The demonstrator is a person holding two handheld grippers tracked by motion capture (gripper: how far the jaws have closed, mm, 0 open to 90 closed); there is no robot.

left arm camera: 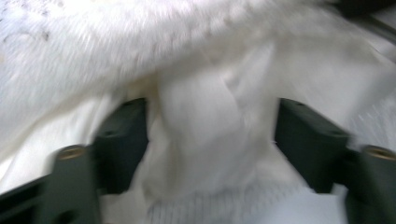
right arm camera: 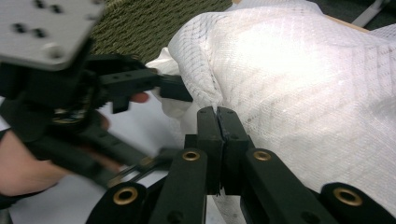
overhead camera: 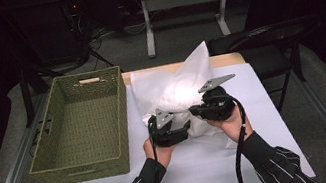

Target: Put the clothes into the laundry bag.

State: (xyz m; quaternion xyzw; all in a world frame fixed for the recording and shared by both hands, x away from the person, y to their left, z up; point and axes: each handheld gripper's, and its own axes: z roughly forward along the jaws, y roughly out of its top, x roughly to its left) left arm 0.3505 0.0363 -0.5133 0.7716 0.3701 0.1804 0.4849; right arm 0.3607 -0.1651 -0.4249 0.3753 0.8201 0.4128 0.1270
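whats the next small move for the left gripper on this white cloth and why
Probably close the left gripper on the fold of white cloth that bulges between its open jaws. The right gripper is already pinched shut on the cloth's edge, so a second grip would likely let both hands lift it toward the woven basket.

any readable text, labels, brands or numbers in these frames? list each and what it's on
None readable.
White cloth: plain weave, no tag or print showing.
Woven basket: no label.
Grey plate on the left tool: holes, no markings.
Right tool: black, unmarked.
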